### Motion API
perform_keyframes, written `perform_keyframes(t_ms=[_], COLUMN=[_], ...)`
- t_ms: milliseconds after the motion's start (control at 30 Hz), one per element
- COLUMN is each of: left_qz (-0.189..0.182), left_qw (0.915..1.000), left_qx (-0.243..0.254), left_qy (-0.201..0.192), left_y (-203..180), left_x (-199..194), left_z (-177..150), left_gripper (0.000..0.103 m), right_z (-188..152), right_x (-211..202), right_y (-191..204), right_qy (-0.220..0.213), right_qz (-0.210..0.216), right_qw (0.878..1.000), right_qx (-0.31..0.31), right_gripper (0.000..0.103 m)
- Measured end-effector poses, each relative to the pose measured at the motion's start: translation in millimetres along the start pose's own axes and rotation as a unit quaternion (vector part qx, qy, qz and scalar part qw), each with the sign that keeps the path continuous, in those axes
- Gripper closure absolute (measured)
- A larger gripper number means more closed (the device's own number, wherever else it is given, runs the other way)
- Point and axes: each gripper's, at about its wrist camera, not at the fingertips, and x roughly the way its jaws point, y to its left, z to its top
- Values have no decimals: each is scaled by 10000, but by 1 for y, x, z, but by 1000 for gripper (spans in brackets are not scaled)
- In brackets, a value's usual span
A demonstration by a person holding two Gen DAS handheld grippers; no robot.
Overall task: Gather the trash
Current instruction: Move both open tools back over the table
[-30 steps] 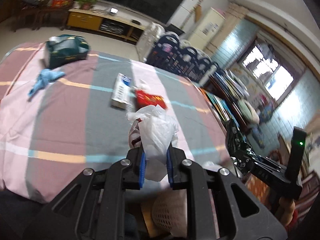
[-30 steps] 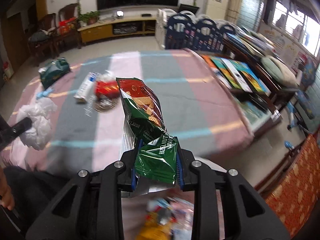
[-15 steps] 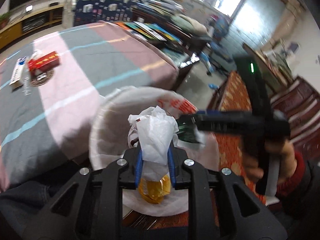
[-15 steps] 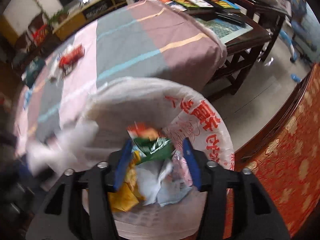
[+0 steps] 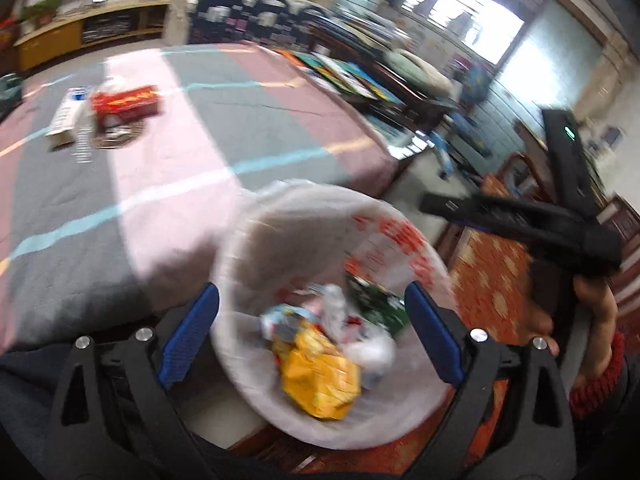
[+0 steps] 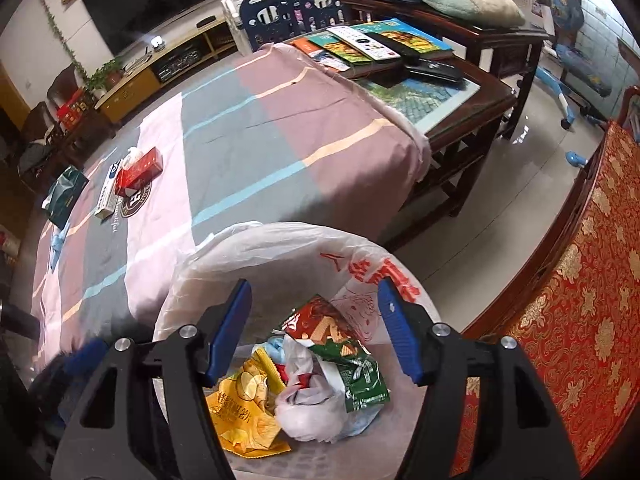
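Note:
A bin lined with a white plastic bag (image 6: 280, 252) (image 5: 288, 232) stands by the table's near edge. Inside lie a crumpled white plastic bag (image 6: 308, 404) (image 5: 372, 348), a green and red wafer packet (image 6: 344, 356) (image 5: 380, 304) and a yellow chip bag (image 6: 244, 416) (image 5: 320, 380). My left gripper (image 5: 312, 340) hovers over the bin, its jaws opening wide with nothing between them. My right gripper (image 6: 316, 332) is also above the bin, jaws opening, and holds nothing. In the left wrist view the right gripper (image 5: 520, 224) shows as a black body at right.
On the striped tablecloth (image 6: 248, 128) remain a red box (image 6: 140, 168) (image 5: 124, 100), a white carton (image 6: 106, 196) (image 5: 66, 116), a dark green bag (image 6: 64, 196) and a blue scrap (image 6: 58, 240). A dark wooden side table (image 6: 460, 92) with books stands right, a red patterned chair (image 6: 580, 280) nearer.
Both grippers swung from over the table to above the bin. The left let go of the white plastic bag and the right let go of the wafer packet; both now lie in the bin.

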Motion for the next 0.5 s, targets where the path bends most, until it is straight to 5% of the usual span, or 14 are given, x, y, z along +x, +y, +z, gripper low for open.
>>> perform_keyframes(t_ms=[100, 300, 500], left_qz=[694, 1348, 1261], left_qw=[9961, 9752, 9388], left_qx=[-451, -1487, -2809], left_qy=[-297, -933, -1545], left_y=[32, 110, 187], left_x=[-11, -47, -84], left_z=[8, 11, -4], left_gripper=[10, 10, 10], right_z=[3, 12, 34], right_x=[6, 27, 64], right_y=[22, 86, 169], right_qy=[18, 11, 190], right_qz=[54, 288, 1013], right_qw=[9997, 9965, 9889], right_qx=[-257, -784, -1068], right_gripper=[38, 39, 39])
